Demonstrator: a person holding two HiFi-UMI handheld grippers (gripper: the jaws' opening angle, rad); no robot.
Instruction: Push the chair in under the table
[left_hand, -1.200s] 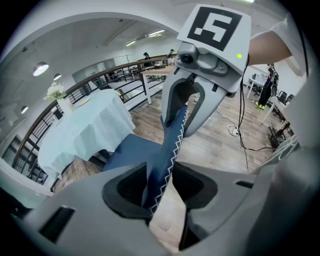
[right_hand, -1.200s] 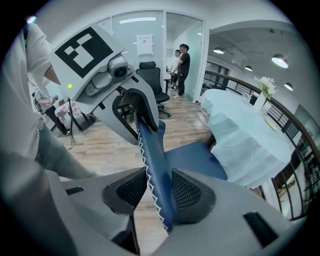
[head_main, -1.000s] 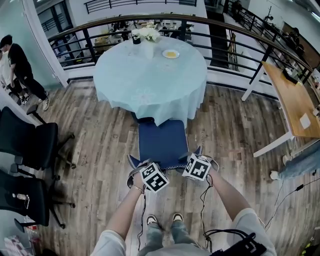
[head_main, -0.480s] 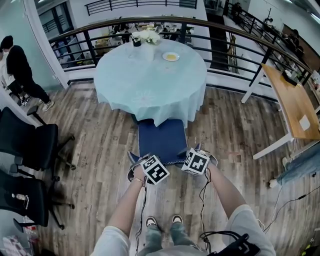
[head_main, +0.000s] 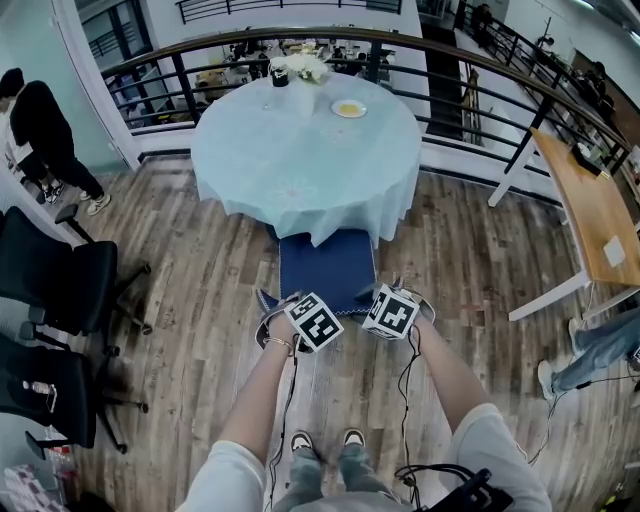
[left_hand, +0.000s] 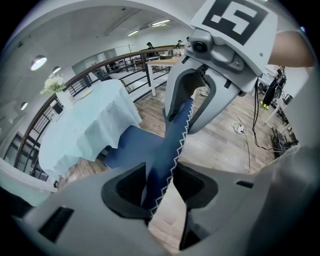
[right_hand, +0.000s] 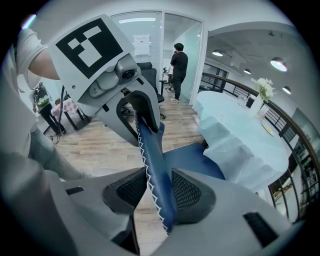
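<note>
The blue chair (head_main: 326, 268) with white zigzag stitching stands at the near edge of the round table (head_main: 305, 150), which wears a pale blue cloth. The cloth's hem overlaps the front of the seat. My left gripper (head_main: 277, 312) is shut on the left end of the backrest's top edge (left_hand: 167, 150). My right gripper (head_main: 402, 300) is shut on the backrest's right end (right_hand: 152, 160). In the left gripper view its jaws (left_hand: 160, 186) close from both sides on the padded edge. The right gripper (right_hand: 155, 192) does the same in its own view.
Two black office chairs (head_main: 60, 285) stand at the left. A wooden desk (head_main: 598, 215) is at the right, a person's legs (head_main: 600, 345) beside it. A curved railing (head_main: 470, 60) runs behind the table. A person in black (head_main: 40, 125) is far left. A vase of flowers (head_main: 300, 72) and a plate (head_main: 349, 108) sit on the table.
The chair has slid toward the table, its seat further under the cloth. Both grippers moved forward with the backrest. The person at far left stepped away.
</note>
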